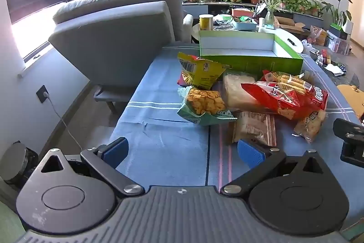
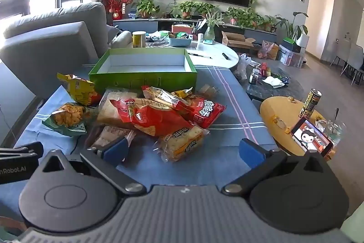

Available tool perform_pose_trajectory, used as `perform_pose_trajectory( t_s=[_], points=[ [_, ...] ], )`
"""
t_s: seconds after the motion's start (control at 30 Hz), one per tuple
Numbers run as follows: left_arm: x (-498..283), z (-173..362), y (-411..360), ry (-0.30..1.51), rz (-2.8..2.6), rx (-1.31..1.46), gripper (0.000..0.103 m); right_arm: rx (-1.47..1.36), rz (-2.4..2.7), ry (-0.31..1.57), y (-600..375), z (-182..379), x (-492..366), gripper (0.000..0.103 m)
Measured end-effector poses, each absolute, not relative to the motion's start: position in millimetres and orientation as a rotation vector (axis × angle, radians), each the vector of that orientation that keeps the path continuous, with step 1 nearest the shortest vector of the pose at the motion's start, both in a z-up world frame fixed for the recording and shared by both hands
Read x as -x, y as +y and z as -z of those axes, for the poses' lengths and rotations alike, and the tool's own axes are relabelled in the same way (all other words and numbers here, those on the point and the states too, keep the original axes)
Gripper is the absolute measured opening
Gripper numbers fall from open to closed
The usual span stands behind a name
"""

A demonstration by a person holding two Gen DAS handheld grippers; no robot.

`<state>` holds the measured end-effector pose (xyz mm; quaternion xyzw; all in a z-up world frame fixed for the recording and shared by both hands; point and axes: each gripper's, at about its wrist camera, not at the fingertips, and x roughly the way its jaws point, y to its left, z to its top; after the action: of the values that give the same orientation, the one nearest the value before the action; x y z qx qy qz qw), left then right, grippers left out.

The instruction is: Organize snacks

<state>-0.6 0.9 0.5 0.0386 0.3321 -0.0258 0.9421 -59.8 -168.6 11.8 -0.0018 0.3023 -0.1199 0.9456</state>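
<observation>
The left gripper (image 1: 183, 153), its blue-padded fingers spread wide with nothing between them, hovers over the blue striped tablecloth (image 1: 159, 129), just short of a clear-and-brown wrapped cracker pack (image 1: 254, 129). The right gripper (image 2: 183, 152) is likewise spread apart and empty, with a clear pack of orange-printed crackers (image 2: 182, 142) lying between its fingers' line of sight; the left tool's side reads "n Robot.AI". Beyond lie a red crinkled snack bag (image 2: 152, 120) with white Chinese lettering, a green pouch of golden crackers (image 1: 204, 104) and a yellow barcode-printed bag (image 1: 200, 72). Behind the pile stands an open green cardboard box (image 2: 143, 79), empty.
</observation>
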Motion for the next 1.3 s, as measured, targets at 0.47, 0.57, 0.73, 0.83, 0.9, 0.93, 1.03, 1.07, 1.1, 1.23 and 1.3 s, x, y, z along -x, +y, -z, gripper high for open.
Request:
perform_pose_trajectory(
  t_s=[0.47, 0.57, 0.73, 0.83, 0.9, 0.93, 1.03, 1.07, 1.1, 1.23, 1.3],
  points=[
    [0.6, 5.6, -5.1, 0.68, 0.059, -0.116, 0.103, 0.002, 0.248, 0.612, -174.8, -8.4, 61.0, 0.103],
    [0.6, 6.6, -4.5, 0.684, 0.057, -0.112, 0.103, -0.002, 0.249, 0.609, -171.4, -10.3, 63.0, 0.103],
    [-0.2, 7.6, -5.0, 0.688, 0.055, -0.119, 0.103, 0.005, 0.251, 0.614, -169.2, -10.1, 61.5, 0.103],
    [-0.9, 7.2, -1.8, 0.691, 0.048, -0.11, 0.103, 0.005, 0.25, 0.614, -168.9, -9.4, 61.2, 0.103],
    [-0.8, 7.1, -0.1, 0.692, 0.045, -0.102, 0.103, 0.005, 0.252, 0.616, -168.9, -9.3, 61.0, 0.103],
    [-1.1, 7.2, 0.3, 0.692, 0.044, -0.102, 0.103, 0.006, 0.253, 0.615, -168.7, -9.2, 61.2, 0.103],
    [-2.3, 8.3, 0.7, 0.696, 0.04, -0.103, 0.103, 0.006, 0.251, 0.616, -168.7, -8.7, 61.5, 0.103],
    [-2.7, 8.6, 1.4, 0.699, 0.039, -0.101, 0.103, 0.005, 0.252, 0.615, -168.6, -8.6, 61.4, 0.103],
    [-2.9, 8.9, 1.9, 0.701, 0.038, -0.098, 0.103, 0.005, 0.252, 0.615, -168.6, -8.4, 61.5, 0.103],
    [-2.8, 8.3, 3.3, 0.7, 0.036, -0.095, 0.103, 0.005, 0.252, 0.616, -168.6, -8.6, 61.5, 0.103],
    [-2.5, 8.2, 3.2, 0.698, 0.035, -0.097, 0.103, 0.006, 0.251, 0.617, -168.7, -8.7, 61.4, 0.103]
  ],
)
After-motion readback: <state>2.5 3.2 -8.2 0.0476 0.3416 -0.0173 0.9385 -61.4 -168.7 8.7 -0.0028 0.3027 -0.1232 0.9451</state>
